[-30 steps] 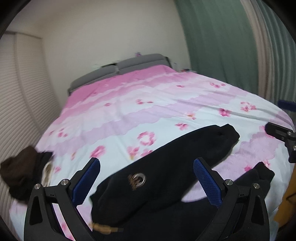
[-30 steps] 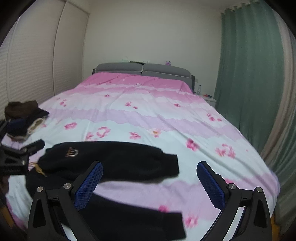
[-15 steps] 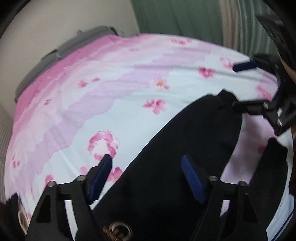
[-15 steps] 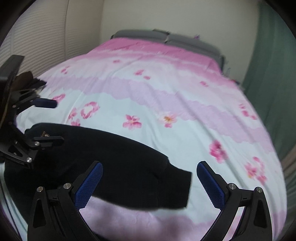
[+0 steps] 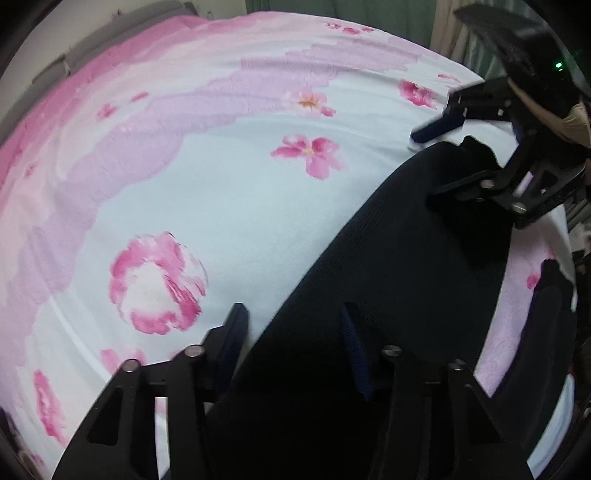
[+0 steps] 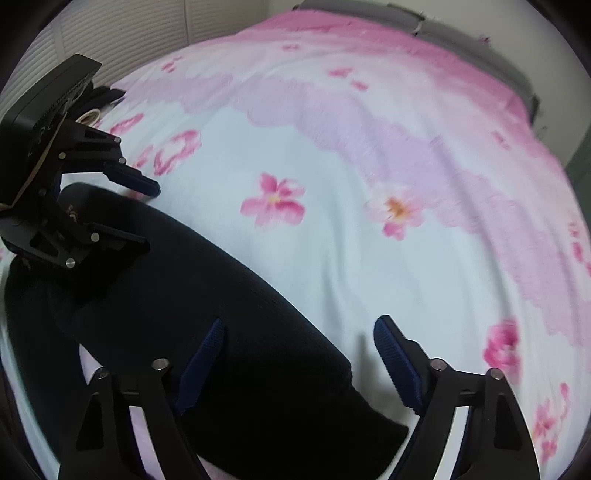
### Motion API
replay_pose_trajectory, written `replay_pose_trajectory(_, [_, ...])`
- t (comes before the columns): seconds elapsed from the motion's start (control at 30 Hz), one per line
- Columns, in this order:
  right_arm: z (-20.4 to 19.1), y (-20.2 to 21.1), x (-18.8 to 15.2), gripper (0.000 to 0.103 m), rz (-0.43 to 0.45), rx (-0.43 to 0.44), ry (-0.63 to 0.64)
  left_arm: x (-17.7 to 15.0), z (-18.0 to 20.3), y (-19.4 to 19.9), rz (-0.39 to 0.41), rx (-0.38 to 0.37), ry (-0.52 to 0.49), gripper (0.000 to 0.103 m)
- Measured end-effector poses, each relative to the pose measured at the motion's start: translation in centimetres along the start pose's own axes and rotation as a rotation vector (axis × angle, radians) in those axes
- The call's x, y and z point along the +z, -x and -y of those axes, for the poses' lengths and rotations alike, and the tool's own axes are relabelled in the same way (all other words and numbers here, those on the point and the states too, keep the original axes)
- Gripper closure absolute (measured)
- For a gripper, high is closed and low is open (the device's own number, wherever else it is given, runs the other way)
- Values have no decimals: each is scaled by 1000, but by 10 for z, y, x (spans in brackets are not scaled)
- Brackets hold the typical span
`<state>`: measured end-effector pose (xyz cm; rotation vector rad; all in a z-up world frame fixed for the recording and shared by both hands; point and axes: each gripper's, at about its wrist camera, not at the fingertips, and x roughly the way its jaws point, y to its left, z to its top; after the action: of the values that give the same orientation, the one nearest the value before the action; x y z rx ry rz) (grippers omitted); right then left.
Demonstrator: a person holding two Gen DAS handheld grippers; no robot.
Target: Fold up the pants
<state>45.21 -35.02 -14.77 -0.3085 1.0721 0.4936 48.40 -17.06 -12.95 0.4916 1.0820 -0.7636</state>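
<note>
A bedspread (image 6: 332,258) printed with pink flowers and wavy pink and lilac bands covers the bed, a grey headboard (image 6: 461,27) runs along its far end, and green curtains (image 5: 388,14) hang beyond.

The pants (image 5: 388,277) lie spread on the bed (image 5: 221,184) near its foot edge, with the headboard (image 6: 480,33) at the far end.

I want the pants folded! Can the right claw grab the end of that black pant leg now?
Probably yes. The right claw straddles the pant leg near its cuff, jaws just closing, nothing in the way.
</note>
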Motion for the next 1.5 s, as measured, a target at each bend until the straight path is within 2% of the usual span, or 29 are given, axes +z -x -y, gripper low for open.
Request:
replay_pose_trajectory(0.07, [5, -6, -1, 52, -18, 76, -43, -2, 2, 0, -4, -25, 8, 79])
replay_pose_trajectory(0.1, [7, -4, -2, 74, -10, 109, -66, -3, 5, 2, -2, -13, -6, 83])
replay_pose_trajectory(0.13, [6, -1, -4, 87, 1, 119, -67, -5, 7, 5, -3, -5, -13, 88])
replay_pose_trajectory(0.37, [-23, 53, -19, 90, 105, 46, 30, -19, 30, 59, 101, 37, -24, 90])
replay_pose_trajectory(0.53, [-56, 110, -36, 90, 252, -94, 168, -38, 69, 120, 224, 112, -43, 90])
replay_pose_trajectory(0.67, [-91, 147, -74, 90, 383, -217, 274, -69, 112, 150, 301, 149, -54, 90])
replay_pose_trajectory(0.8, [-125, 157, -121, 91, 456, -344, 391, -109, 160, 157, 348, 153, -53, 90])
replay_pose_trajectory(0.97, [-155, 154, -184, 90, 426, -369, 396, -147, 204, 137, 338, 123, -26, 90])
replay_pose_trajectory(1.17, [-176, 145, -237, 90, 354, -372, 396, -184, 234, 108, 291, 117, 51, 90])
replay_pose_trajectory(1.33, [-191, 137, -260, 90, 319, -345, 352, -208, 243, 94, 300, 128, 114, 89])
replay_pose_trajectory(1.5, [-203, 132, -275, 86, 318, -350, 290, -215, 246, 91, 325, 148, 149, 89])
